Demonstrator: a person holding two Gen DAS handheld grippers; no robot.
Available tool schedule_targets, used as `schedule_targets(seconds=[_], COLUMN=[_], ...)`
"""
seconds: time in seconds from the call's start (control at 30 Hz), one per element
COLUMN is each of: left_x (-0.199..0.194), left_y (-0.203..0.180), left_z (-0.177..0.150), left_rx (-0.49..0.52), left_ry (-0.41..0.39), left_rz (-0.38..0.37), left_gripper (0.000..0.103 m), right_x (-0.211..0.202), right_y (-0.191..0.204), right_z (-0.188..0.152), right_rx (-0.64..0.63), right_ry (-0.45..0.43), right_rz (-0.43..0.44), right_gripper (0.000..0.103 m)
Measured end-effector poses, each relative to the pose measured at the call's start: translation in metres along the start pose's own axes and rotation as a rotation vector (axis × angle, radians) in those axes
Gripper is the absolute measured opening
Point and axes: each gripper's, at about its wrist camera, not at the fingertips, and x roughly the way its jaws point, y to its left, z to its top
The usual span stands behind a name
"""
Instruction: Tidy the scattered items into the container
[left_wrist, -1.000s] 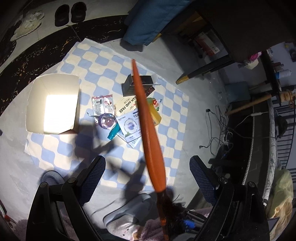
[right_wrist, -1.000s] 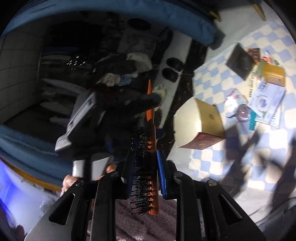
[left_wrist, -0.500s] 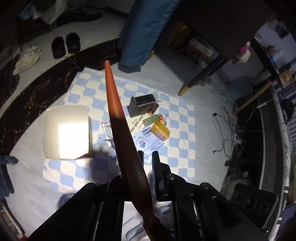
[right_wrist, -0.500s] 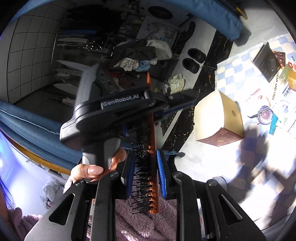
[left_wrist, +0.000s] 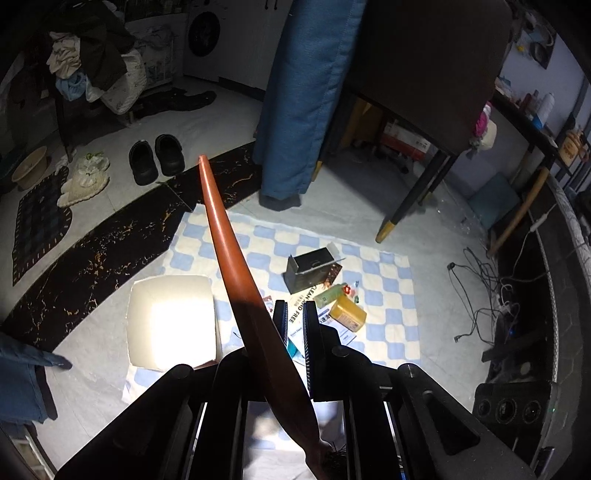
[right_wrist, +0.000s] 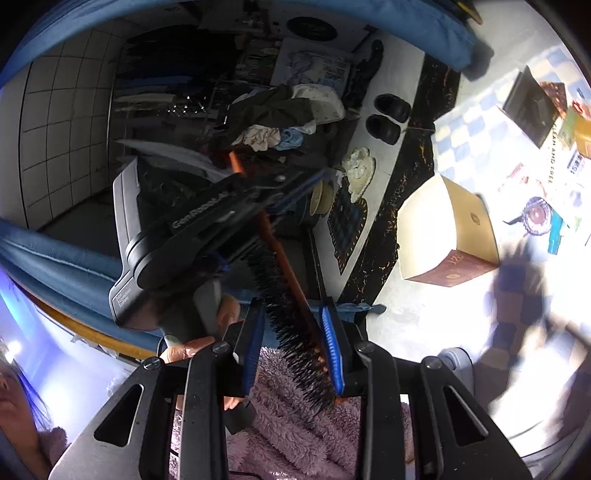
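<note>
The left tongs (left_wrist: 293, 325) are clamped on the orange handle of a hairbrush (left_wrist: 236, 266), held in the air above the checked cloth (left_wrist: 384, 295) on the floor. The right tongs (right_wrist: 291, 354) have just been opening, their pads loose either side of the brush's black bristles. An open cardboard box (left_wrist: 171, 325) stands on the cloth near scattered packets (left_wrist: 347, 314).

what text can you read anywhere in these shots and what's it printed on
"CLEAN AND FREE": white packet on the checkered cloth.
"GenRobot.AI", partly blurred: body of the left gripper, seen from the right wrist.
Grey block beneath it: small print, unreadable.
Card box: gold marks, unreadable.
Other packets: too small.
</note>
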Motion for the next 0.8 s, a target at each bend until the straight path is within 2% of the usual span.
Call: schedule_targets(seconds=[0.23, 0.47, 0.53, 0.63, 0.73, 0.8], left_x=[0.01, 0.021, 0.024, 0.03, 0.042, 0.048], left_y=[0.008, 0.021, 0.025, 0.03, 0.04, 0.056], left_z=[0.0, 0.007, 0.012, 0.036, 0.044, 0.044], left_rx=[-0.072, -0.151, -0.149, -0.125, -0.104, -0.17], left_ry=[0.01, 0.03, 0.024, 0.023, 0.079, 0.128], left_rz=[0.011, 0.001, 0.025, 0.089, 0.132, 0.121], left_gripper=[0.005, 0.005, 0.005, 0.005, 0.005, 0.005], right_x=[-0.001, 0.01, 0.017, 0.03, 0.041, 0.046], right_y=[-0.008, -0.01, -0.011, -0.014, -0.018, -0.026], right_z=[0.0, -0.002, 0.0, 0.005, 0.009, 0.011], right_rx=[0.053, 0.037, 0.037, 0.044, 0.056, 0.066], right_ry=[-0.006, 0.013, 0.013, 0.009, 0.005, 0.005], right_rz=[-0.037, -0.096, -0.117, -0.151, -0.231, -0.378], right_gripper=[0.034, 0.034, 0.034, 0.034, 0.034, 0.034])
